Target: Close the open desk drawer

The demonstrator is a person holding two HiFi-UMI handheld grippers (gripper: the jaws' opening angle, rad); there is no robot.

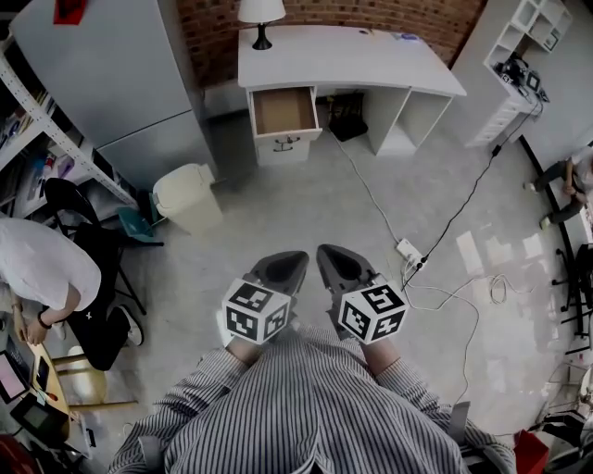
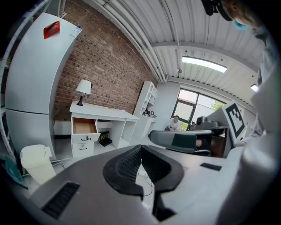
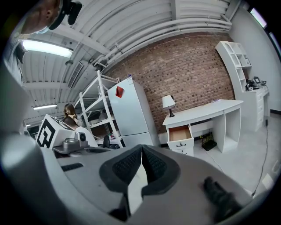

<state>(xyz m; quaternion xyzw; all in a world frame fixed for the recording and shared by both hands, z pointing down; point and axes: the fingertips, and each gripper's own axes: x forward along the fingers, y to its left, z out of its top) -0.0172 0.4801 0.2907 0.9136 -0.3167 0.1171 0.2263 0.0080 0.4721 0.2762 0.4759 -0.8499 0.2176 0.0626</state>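
Grey plastic with black ribbed pads, the left gripper was held low in front of the person's striped shirt. Its jaws met at the tips with nothing between them. Just beside it, the right gripper was the same, jaws together and holding nothing. Both pointed across the pale floor towards the white desk, well apart from it. The desk drawer stood pulled out at the desk's left end, its brown inside showing, with a shut drawer front beneath it. A lamp stood on the desktop above the drawer, against the brick wall. Left of the desk stood a white fridge, with a cream bin in front of it. A power strip lay on the floor near the right gripper.
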